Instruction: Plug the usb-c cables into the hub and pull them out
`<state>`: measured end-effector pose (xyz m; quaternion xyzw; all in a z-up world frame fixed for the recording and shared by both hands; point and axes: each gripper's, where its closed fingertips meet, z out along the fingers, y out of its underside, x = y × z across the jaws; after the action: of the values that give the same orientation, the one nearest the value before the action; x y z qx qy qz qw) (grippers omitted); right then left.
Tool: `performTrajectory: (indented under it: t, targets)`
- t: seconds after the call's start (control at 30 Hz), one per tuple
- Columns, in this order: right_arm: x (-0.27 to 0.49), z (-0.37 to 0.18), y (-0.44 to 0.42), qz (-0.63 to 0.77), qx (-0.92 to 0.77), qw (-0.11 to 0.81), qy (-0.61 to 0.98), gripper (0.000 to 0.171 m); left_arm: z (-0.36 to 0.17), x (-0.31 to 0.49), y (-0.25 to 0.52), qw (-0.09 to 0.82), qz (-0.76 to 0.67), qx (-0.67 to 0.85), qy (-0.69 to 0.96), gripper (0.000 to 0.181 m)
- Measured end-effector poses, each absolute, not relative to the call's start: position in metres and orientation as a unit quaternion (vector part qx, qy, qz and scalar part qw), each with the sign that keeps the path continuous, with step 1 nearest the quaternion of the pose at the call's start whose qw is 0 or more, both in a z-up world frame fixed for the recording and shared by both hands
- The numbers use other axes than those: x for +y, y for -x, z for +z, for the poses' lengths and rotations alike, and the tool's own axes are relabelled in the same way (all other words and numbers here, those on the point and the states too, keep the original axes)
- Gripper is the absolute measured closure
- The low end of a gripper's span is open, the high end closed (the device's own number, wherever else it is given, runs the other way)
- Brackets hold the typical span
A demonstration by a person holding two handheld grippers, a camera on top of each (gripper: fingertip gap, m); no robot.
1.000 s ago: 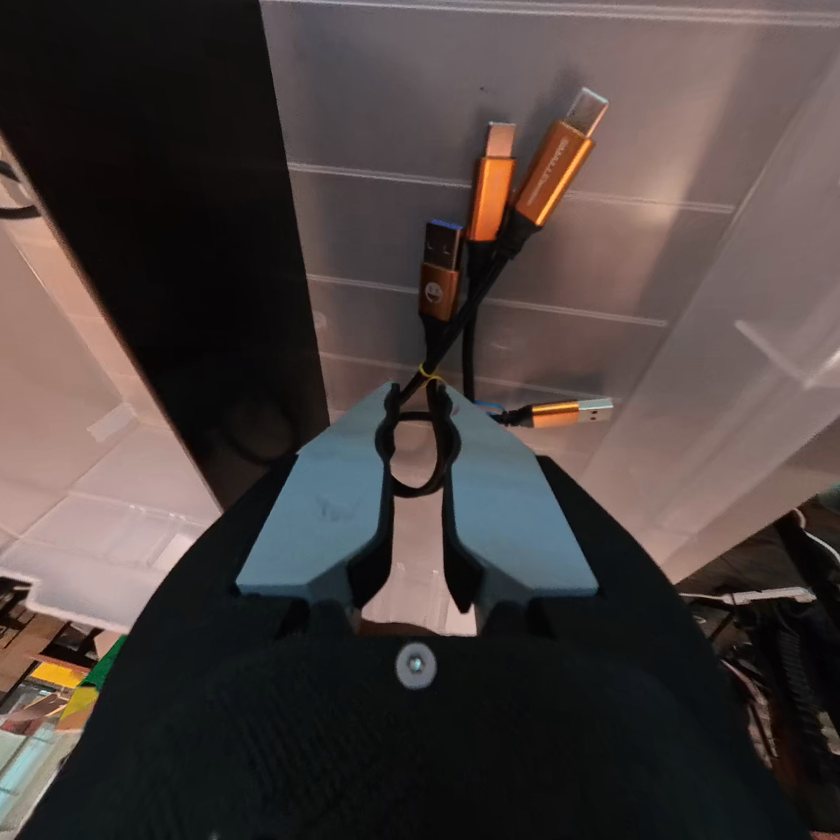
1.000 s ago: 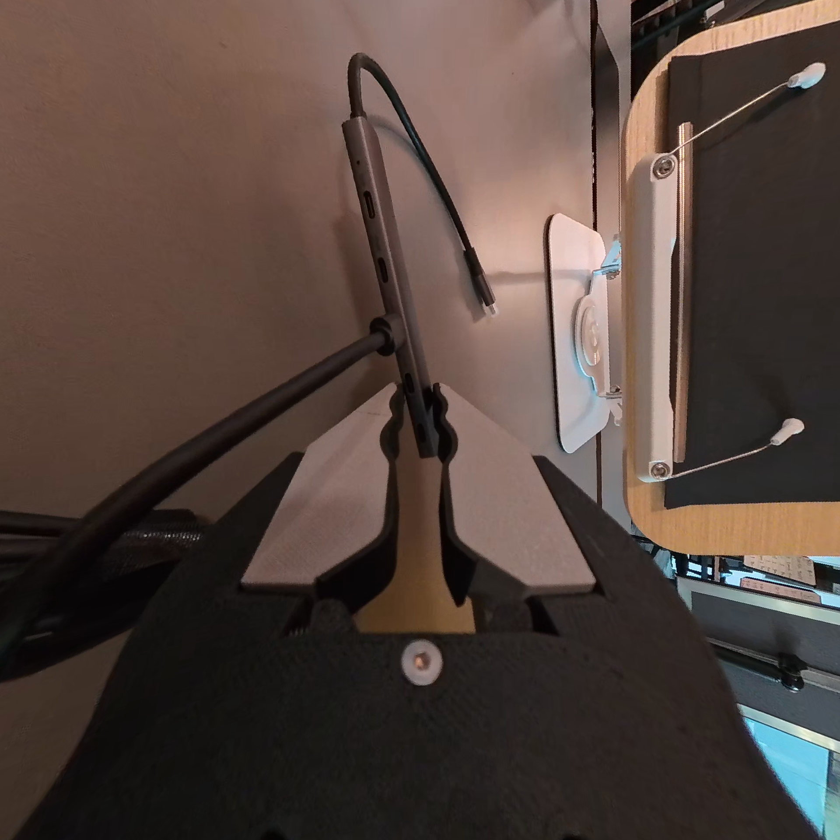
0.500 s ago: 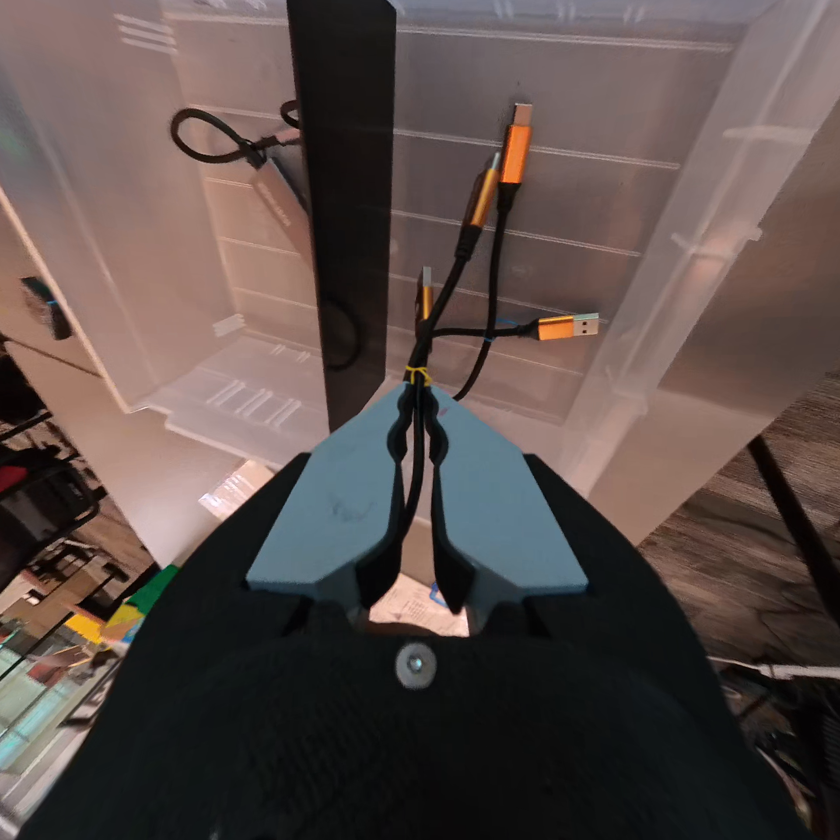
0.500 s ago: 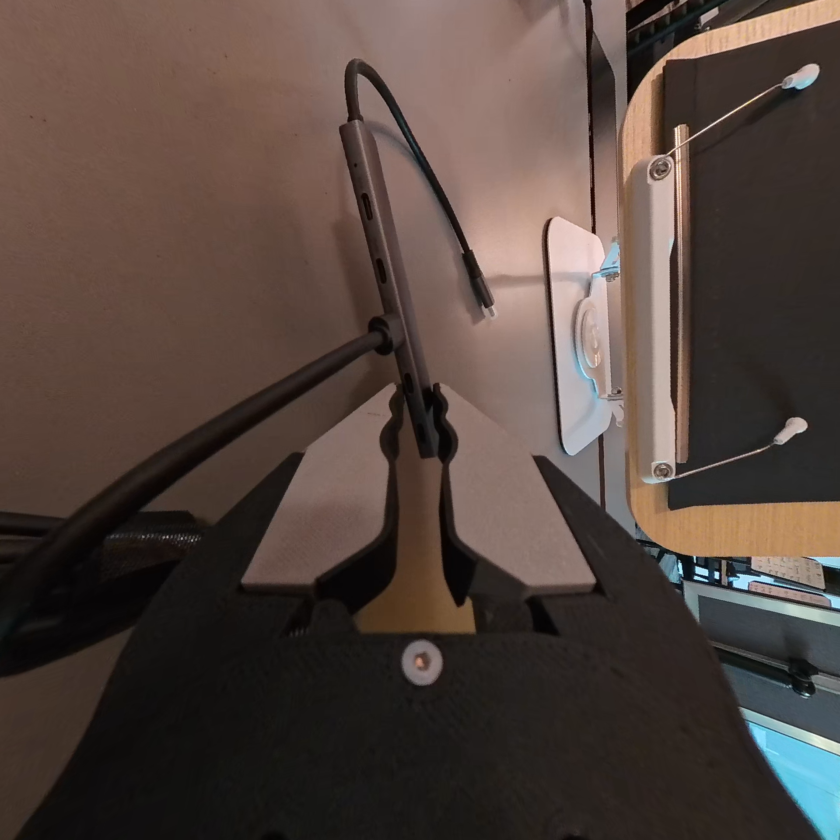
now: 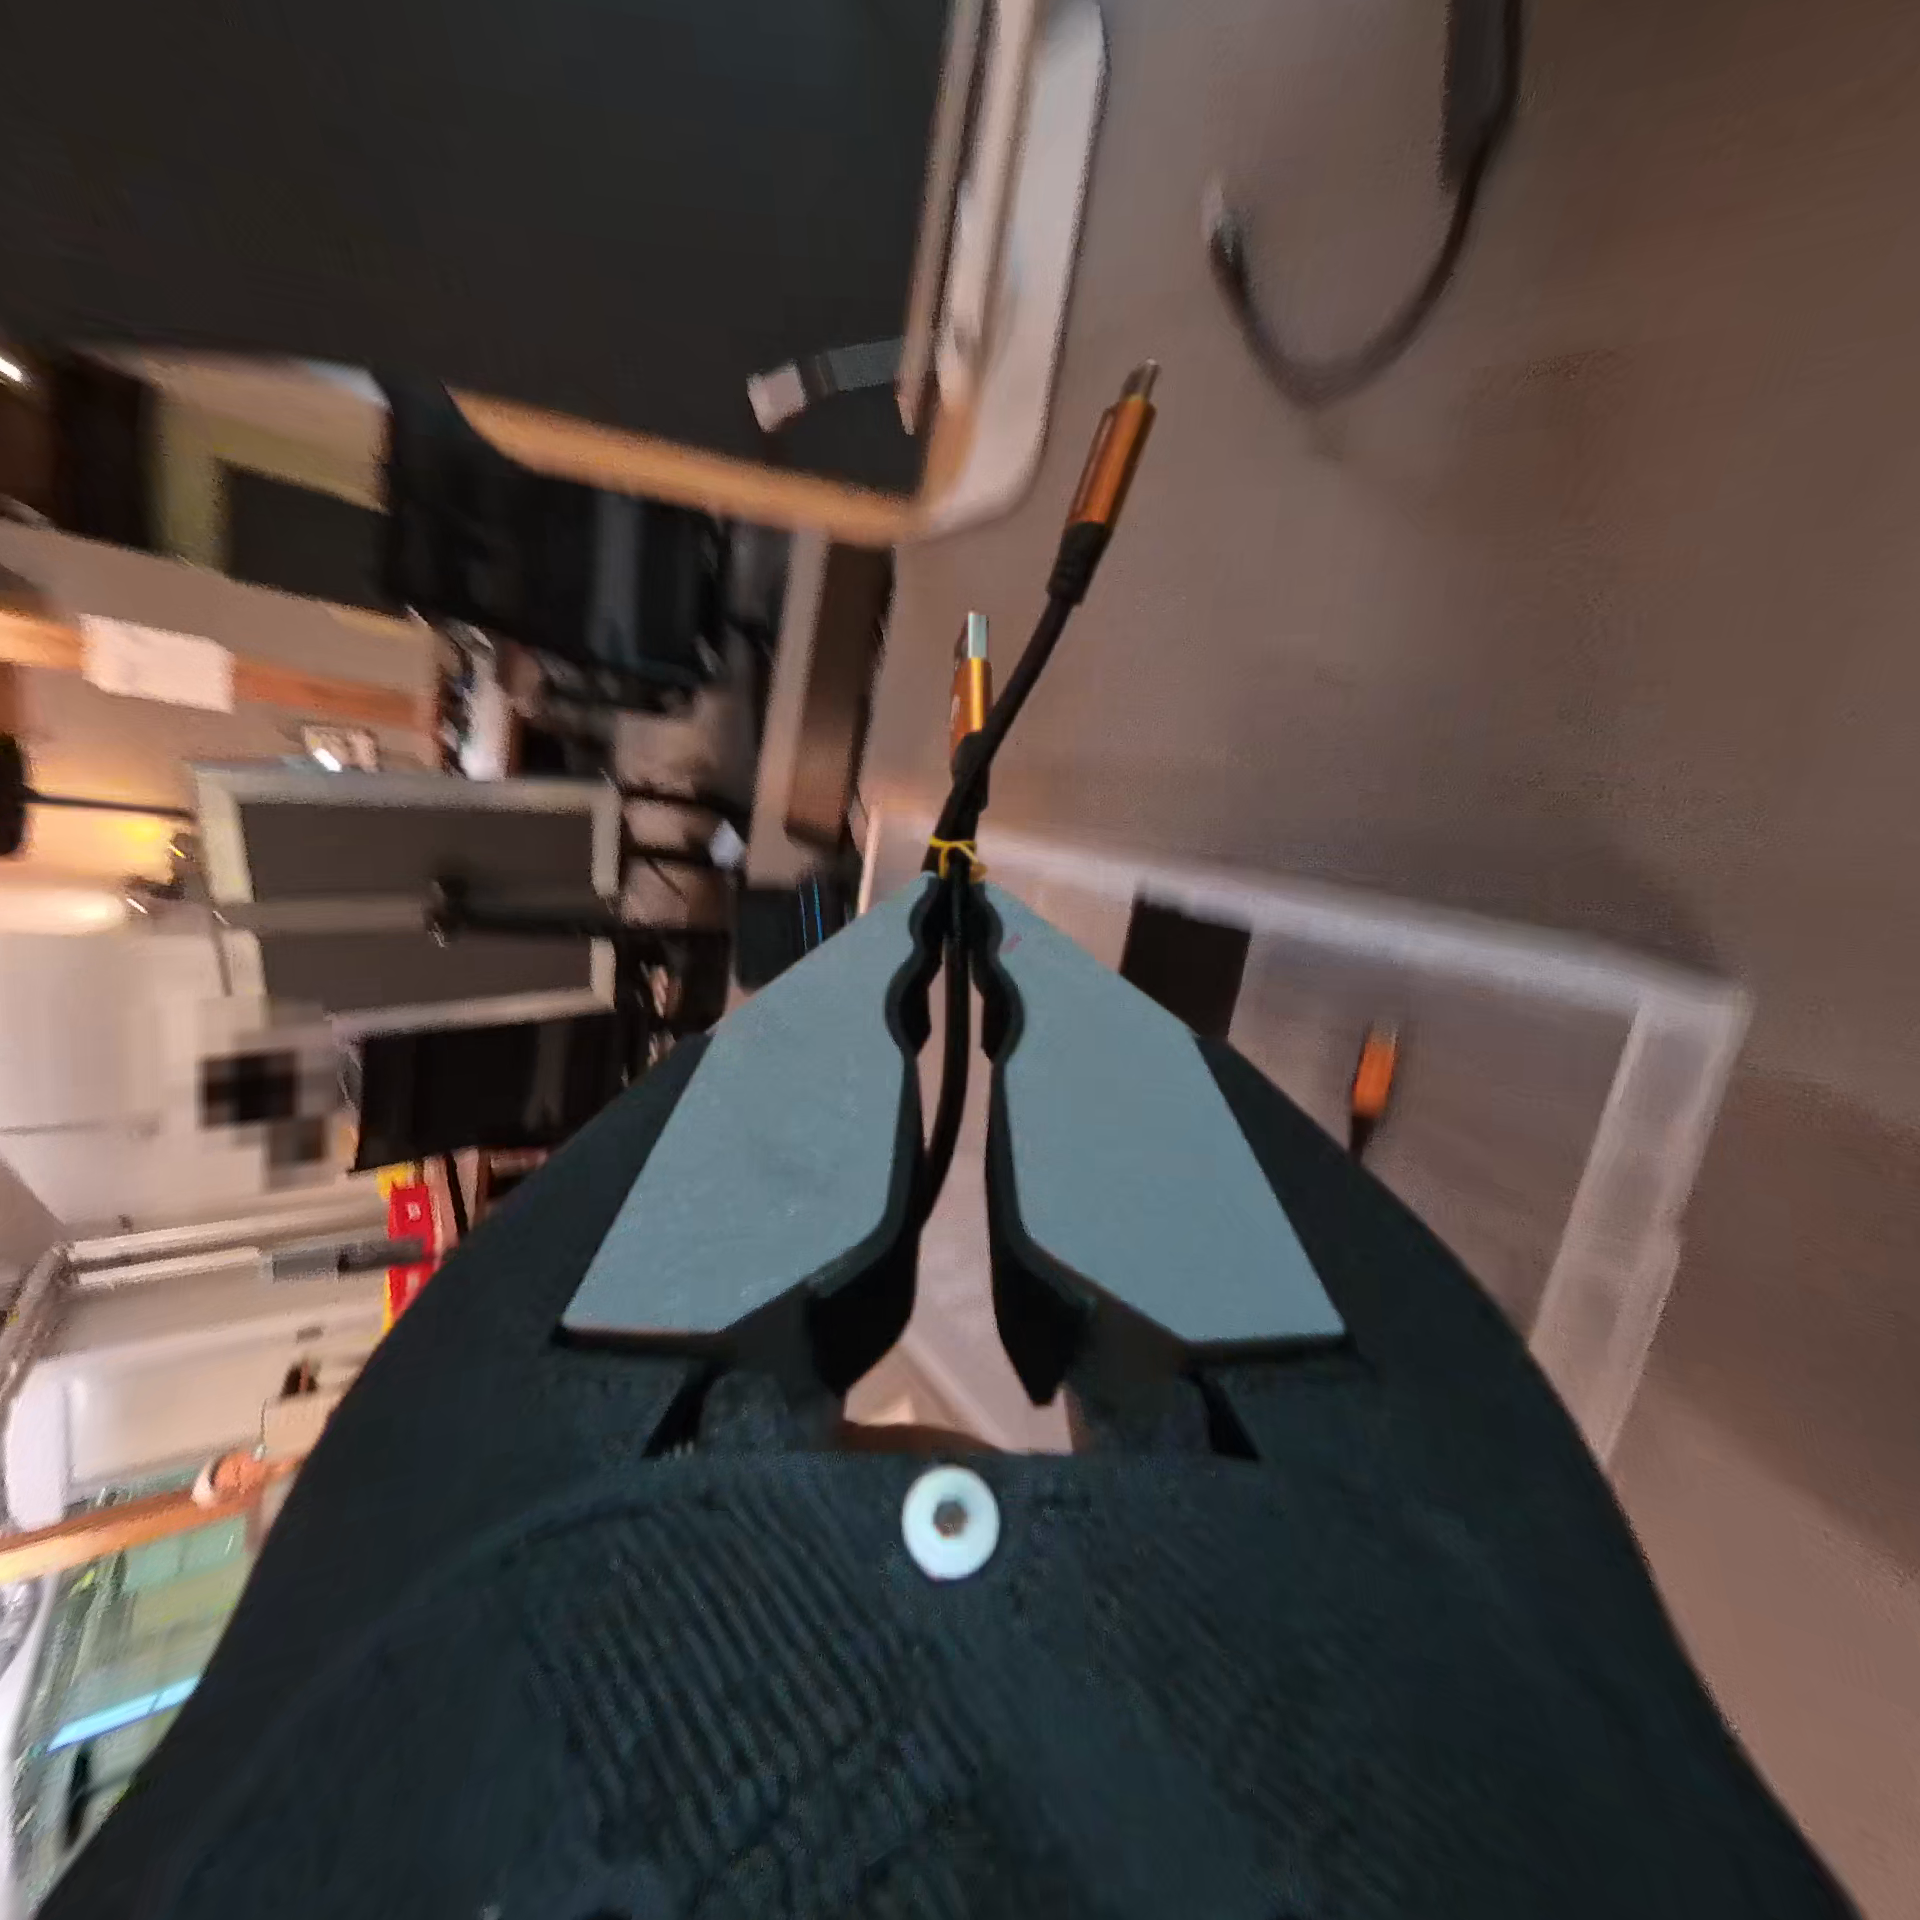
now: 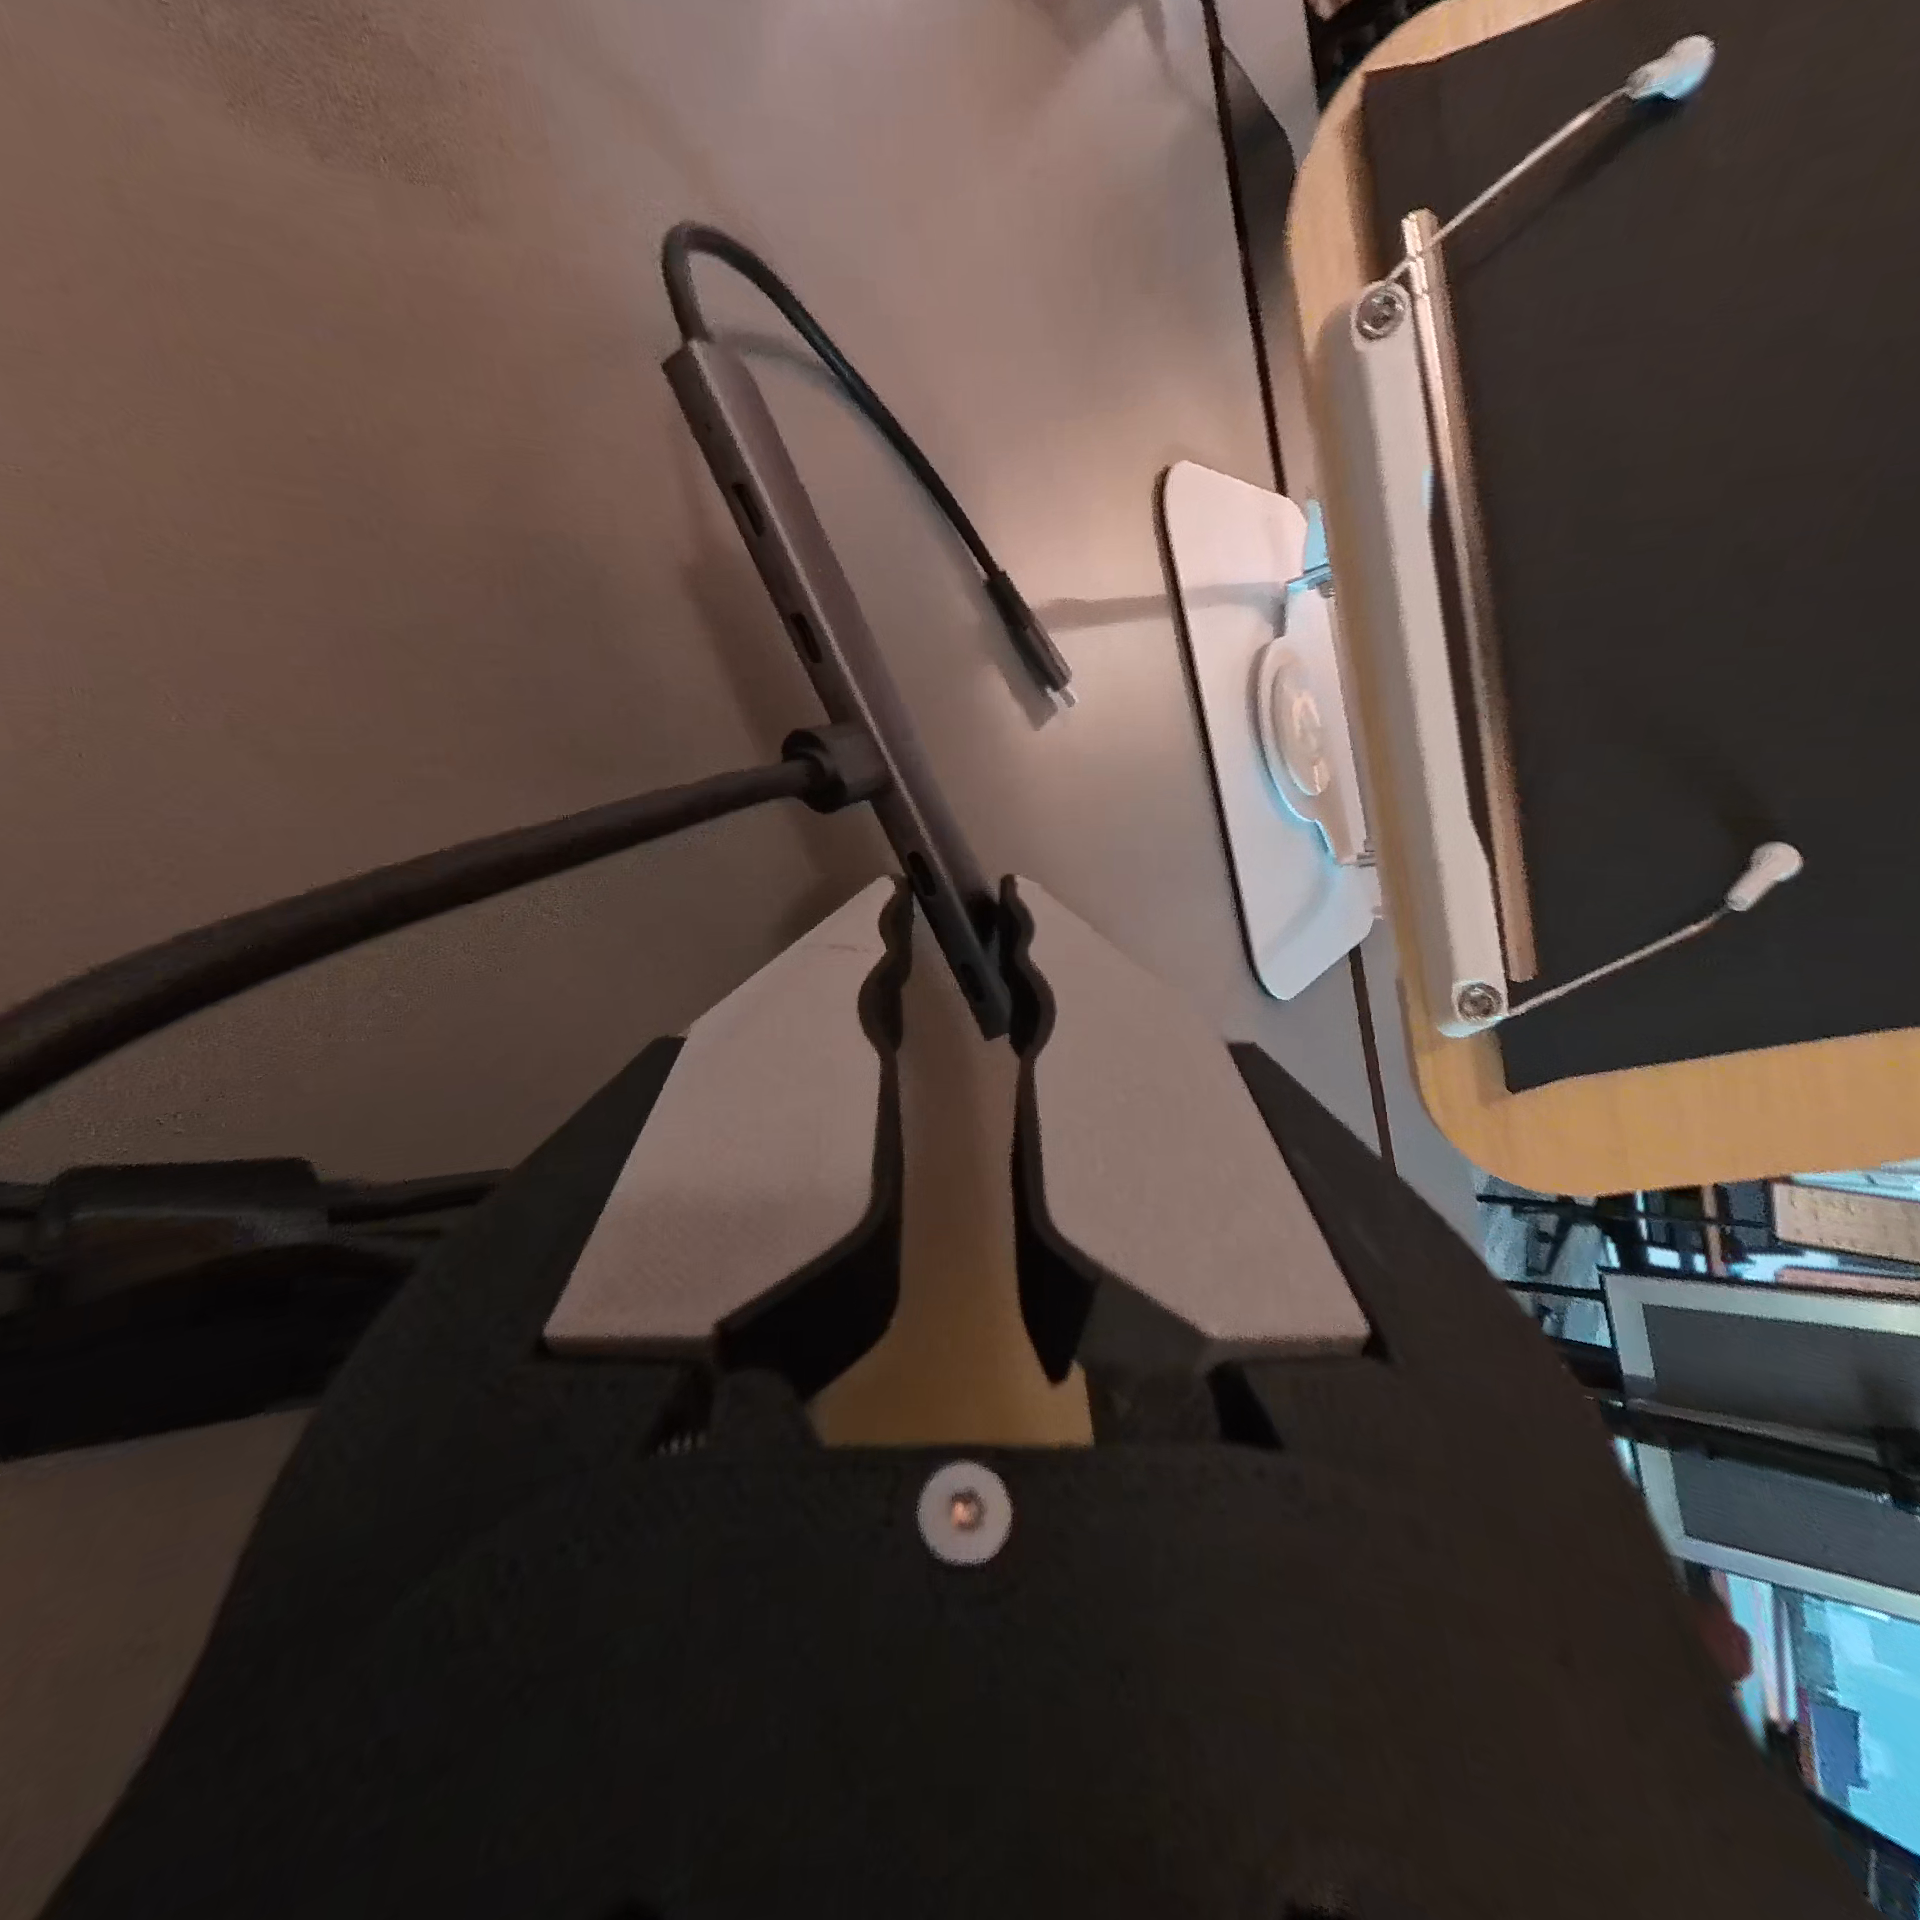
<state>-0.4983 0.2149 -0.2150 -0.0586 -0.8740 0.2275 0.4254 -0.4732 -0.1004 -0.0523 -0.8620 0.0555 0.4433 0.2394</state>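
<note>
In the left wrist view my left gripper (image 5: 951, 896) is shut on a bundle of black cables tied with a yellow band. Two orange plugs (image 5: 1117, 457) stick out beyond the tips, above the brown table. This view is blurred. In the right wrist view my right gripper (image 6: 951, 914) is shut on the near end of a slim grey hub (image 6: 800, 623), which leans to the upper left. A thick dark cable (image 6: 416, 894) is plugged into the hub's side. The hub's own short lead (image 6: 935, 520) curls round, with its plug lying free on the table.
A clear plastic box (image 5: 1621, 1122) with another orange plug (image 5: 1374, 1070) lies to the right of the left gripper. A wooden board with a black sheet (image 6: 1662, 623) stands on a white stand base (image 6: 1236, 665) to the right of the hub. Dark cabling (image 6: 156, 1278) lies at the lower left.
My left gripper has swung out of the clear box towards the table, still holding the cable bundle. The hub in my right gripper has tilted a little more to the left.
</note>
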Motion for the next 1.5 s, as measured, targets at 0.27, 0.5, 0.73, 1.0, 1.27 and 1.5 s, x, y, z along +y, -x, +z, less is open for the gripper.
performTrajectory:
  t: [0.27, 0.5, 0.73, 1.0, 1.27, 1.5]
  targets:
    - [0.225, -0.208, 0.505, 0.246, -0.866, 0.42, 0.116, 0.151, -0.096, 0.057, 0.399, 0.477, 0.37, 0.028, 0.797, 0.18]
    - [0.232, -0.2, 0.512, 0.302, -0.846, 0.378, 0.222, 0.123, -0.13, 0.106, 0.429, 0.624, 0.177, -0.106, 0.754, 0.18]
    - [0.225, -0.195, 0.509, 0.383, -0.826, 0.305, 0.28, 0.124, -0.105, 0.124, 0.467, 0.713, 0.061, -0.161, 0.679, 0.181]
    - [0.217, -0.168, 0.502, 0.518, -0.769, 0.194, 0.319, 0.118, -0.104, 0.132, 0.469, 0.77, -0.032, -0.168, 0.615, 0.18]
    - [0.168, -0.107, 0.456, 0.682, -0.698, 0.084, 0.2, 0.121, -0.106, 0.148, 0.443, 0.768, -0.103, -0.148, 0.614, 0.18]
    - [0.158, -0.089, 0.442, 0.723, -0.667, 0.054, 0.17, 0.158, -0.121, 0.167, 0.427, 0.742, -0.129, -0.139, 0.643, 0.18]
